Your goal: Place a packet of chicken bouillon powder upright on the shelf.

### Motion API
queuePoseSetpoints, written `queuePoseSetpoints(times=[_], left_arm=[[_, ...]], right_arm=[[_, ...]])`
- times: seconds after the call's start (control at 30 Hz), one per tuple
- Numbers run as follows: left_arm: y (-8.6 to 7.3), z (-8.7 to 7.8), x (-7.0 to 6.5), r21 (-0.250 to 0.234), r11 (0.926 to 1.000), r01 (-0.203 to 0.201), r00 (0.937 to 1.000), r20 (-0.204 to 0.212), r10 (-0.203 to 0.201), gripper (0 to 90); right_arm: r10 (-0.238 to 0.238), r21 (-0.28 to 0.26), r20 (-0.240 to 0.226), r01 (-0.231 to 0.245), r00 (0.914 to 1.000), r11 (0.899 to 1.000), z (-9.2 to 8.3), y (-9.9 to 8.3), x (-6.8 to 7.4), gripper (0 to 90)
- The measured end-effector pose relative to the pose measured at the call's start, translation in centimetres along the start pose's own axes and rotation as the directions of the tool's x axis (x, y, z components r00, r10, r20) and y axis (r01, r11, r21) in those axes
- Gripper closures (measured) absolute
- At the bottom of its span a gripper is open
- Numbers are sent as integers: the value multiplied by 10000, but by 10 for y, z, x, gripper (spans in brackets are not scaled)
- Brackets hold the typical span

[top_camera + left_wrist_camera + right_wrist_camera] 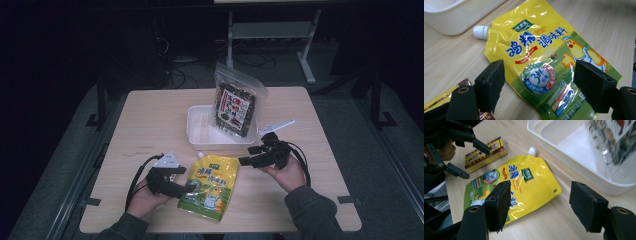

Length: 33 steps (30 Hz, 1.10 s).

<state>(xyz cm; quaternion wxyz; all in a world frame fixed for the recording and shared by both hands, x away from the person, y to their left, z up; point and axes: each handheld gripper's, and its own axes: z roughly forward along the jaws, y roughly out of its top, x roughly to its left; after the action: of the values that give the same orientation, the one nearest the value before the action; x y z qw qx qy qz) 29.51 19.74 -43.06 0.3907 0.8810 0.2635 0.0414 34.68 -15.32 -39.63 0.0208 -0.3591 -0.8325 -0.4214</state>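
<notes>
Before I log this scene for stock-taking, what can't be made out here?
- Red-and-gold flat packet: right gripper view, partly covered by the left tool; print too small.
- Clear seaweed snack bag: lower part hidden inside the white plastic tray, high view.
- Yellow spouted seasoning pouch: bottom cut off by the edge, left gripper view.

High view dim, surroundings black; gripper views bright, sharp; glare on yellow pouch (544, 62).
</notes>
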Motion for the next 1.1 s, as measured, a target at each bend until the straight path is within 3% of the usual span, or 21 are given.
queuePoseSetpoints(times=[0.4, 0.77, 1.1], left_arm=[[-1, 3, 0, 202, 9998, 29, 9999, 151, -32, 292], [-2, 5, -1, 356, 9994, 31, 9997, 241, -39, 302], [-2, 7, -2, 465, 9989, 6, 9996, 286, -19, 305]], right_arm=[[586, 771, 29, -587, 9983, 9953, 21, -10, -8, 352], [886, 1150, 32, -884, 9961, 9894, 36, -12, -12, 359], [1065, 1201, 5, -1058, 9943, 9871, 39, -15, -11, 369]])
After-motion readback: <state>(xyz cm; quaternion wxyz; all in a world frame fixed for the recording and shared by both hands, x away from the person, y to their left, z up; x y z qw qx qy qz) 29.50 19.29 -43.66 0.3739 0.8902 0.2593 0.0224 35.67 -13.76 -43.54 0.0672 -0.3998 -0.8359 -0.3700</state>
